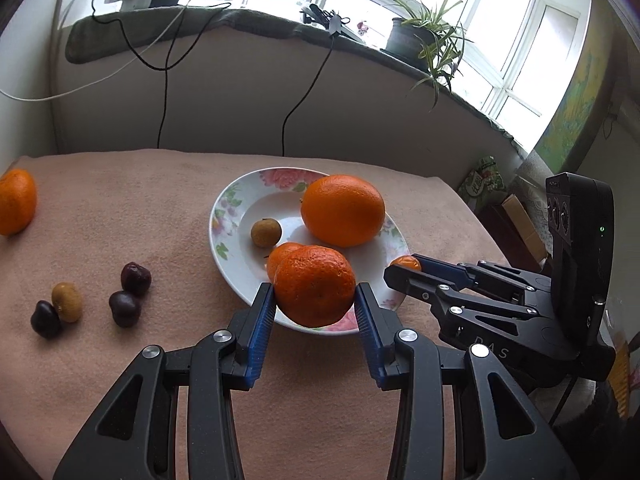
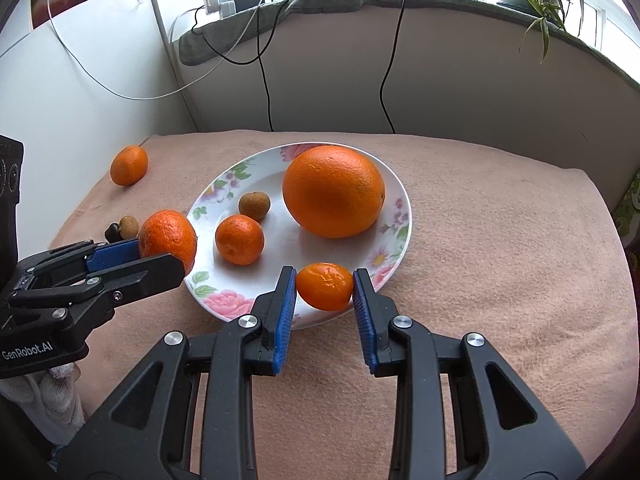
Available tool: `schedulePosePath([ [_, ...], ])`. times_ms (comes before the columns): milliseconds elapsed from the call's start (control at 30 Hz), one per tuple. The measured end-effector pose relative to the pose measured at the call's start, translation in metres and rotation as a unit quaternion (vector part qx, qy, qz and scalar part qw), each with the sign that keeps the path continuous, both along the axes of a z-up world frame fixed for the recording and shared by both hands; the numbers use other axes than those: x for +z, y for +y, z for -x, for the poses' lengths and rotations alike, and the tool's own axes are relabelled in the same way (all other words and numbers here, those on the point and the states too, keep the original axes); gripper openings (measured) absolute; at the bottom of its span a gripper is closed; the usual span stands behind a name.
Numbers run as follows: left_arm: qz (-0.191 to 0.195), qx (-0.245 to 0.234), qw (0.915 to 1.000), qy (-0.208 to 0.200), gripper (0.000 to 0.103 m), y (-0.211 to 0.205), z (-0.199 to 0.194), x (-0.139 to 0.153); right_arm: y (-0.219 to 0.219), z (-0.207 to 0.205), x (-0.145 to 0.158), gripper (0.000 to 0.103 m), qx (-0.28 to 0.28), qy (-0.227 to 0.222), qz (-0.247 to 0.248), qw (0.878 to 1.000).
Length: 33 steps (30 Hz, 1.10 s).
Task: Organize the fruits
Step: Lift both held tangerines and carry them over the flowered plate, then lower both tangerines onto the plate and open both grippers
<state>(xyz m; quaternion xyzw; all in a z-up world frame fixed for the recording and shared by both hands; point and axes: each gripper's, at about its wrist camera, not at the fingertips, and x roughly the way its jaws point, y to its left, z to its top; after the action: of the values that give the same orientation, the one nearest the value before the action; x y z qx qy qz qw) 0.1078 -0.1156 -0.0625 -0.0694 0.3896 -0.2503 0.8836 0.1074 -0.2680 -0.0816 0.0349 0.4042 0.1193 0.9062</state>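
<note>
My left gripper (image 1: 315,292) is shut on a mandarin (image 1: 315,280), held over the near rim of a white flowered plate (image 1: 224,240). On the plate lie a large orange (image 1: 343,210), a longan (image 1: 266,232) and another mandarin (image 1: 284,254). My right gripper (image 2: 325,280) is shut on a small mandarin (image 2: 325,287) above the plate's near rim (image 2: 400,224). In the right wrist view the left gripper (image 2: 160,258) holds its mandarin (image 2: 168,238) at the plate's left edge.
On the pink cloth left of the plate lie a loose mandarin (image 1: 16,206), three dark cherries (image 1: 136,276) and a longan (image 1: 67,302). A wall with hanging cables (image 1: 162,92) stands behind the table. The sill above carries a potted plant (image 1: 428,36).
</note>
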Motion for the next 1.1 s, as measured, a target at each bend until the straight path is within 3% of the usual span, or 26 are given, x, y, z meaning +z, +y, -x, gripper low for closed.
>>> schedulePosePath([
  [733,-0.011,-0.017,0.9998,0.001,0.04,-0.02,-0.001,0.0,-0.004,0.0,0.002,0.03,-0.004,-0.014,0.008,1.0],
  [800,-0.009,-0.016,0.9998,-0.001,0.043,-0.019,-0.001,0.0,-0.003,0.0,0.001,0.031,-0.004,-0.014,0.011,1.0],
  [867,-0.008,-0.016,0.9998,-0.004,0.049,-0.018,0.0,0.002,-0.003,0.0,0.001,0.04,-0.006,-0.018,0.013,1.0],
  [1033,-0.009,-0.014,0.9998,-0.008,0.05,-0.017,0.001,0.004,-0.004,0.001,0.004,0.042,-0.01,-0.022,0.015,1.0],
  [1100,-0.01,-0.013,0.9998,-0.009,0.053,-0.017,0.001,0.004,-0.004,0.001,0.004,0.049,-0.013,-0.022,0.019,0.999],
])
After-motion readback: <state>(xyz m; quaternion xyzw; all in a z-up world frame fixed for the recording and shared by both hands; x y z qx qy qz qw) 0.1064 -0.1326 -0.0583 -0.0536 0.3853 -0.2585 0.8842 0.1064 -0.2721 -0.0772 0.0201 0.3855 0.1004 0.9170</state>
